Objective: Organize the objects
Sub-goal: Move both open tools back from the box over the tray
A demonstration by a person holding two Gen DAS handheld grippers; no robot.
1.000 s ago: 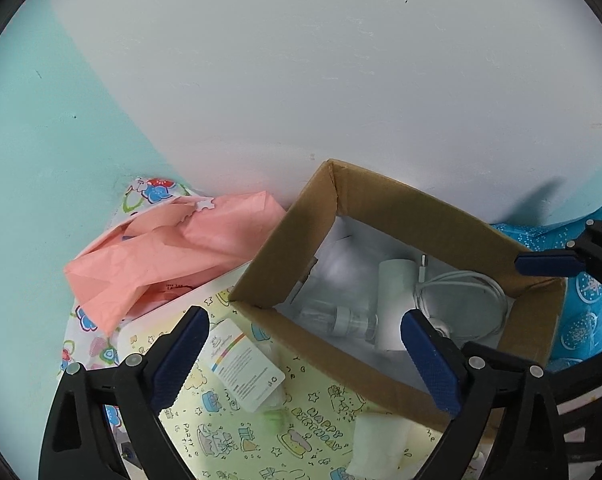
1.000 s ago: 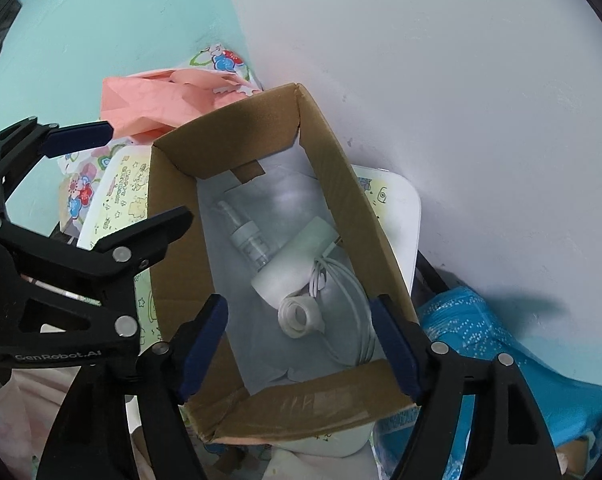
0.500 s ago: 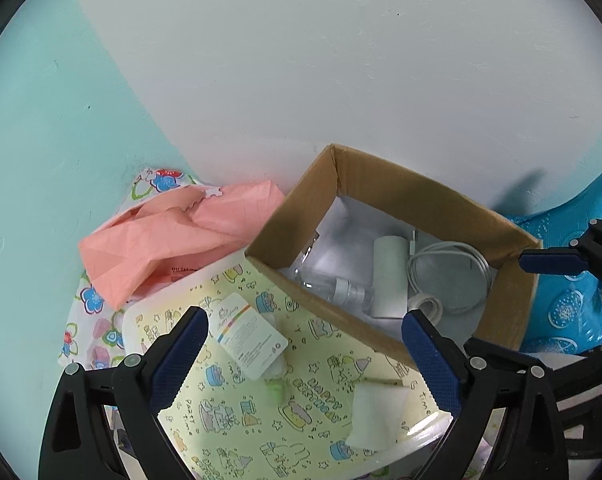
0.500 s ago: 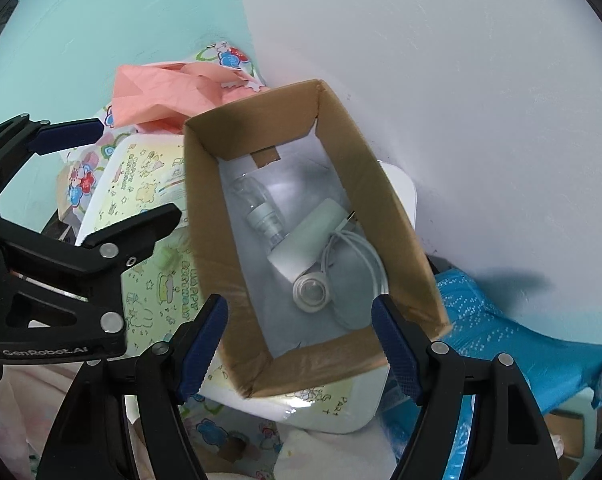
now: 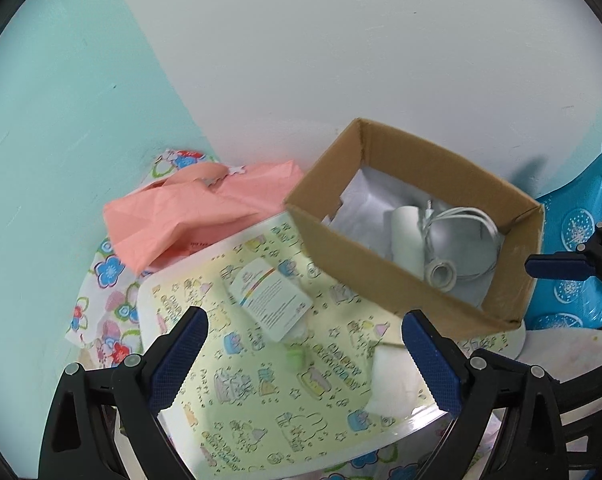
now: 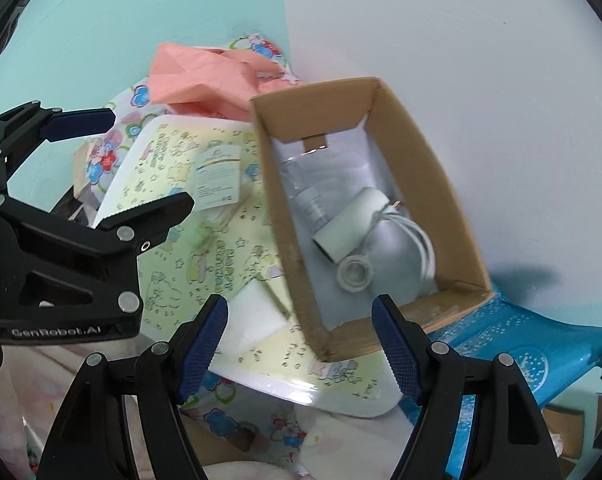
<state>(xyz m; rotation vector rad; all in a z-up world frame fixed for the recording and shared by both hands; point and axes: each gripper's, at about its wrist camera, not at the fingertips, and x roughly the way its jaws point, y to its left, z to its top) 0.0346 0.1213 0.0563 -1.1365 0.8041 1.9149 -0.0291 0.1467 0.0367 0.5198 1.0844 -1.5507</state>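
Against the pale wall, the cardboard box point(image 6: 365, 208) lies just beyond both empty, spread tongs point(image 6: 299, 344).

Black hand-held gripper point(image 6: 299, 346), blue pads point(image 6: 201, 346), seemingly silver screws.

An open brown cardboard box point(image 6: 365, 208) sits on a pale yellow cartoon-printed plastic tray point(image 5: 261, 364), covering the tray's corner nearest the white wall. Inside the box lie a white cylinder point(image 6: 351, 226) on its side, a small white tape roll point(image 6: 355, 274) touching the cylinder's end, a coiled white cable point(image 6: 419, 240) and a clear pump bottle point(image 6: 307, 196) on its side. On the tray beside the box lie a clear bottle with a white printed label point(image 5: 273, 304) and green cap, and a white foam block point(image 5: 393, 380).
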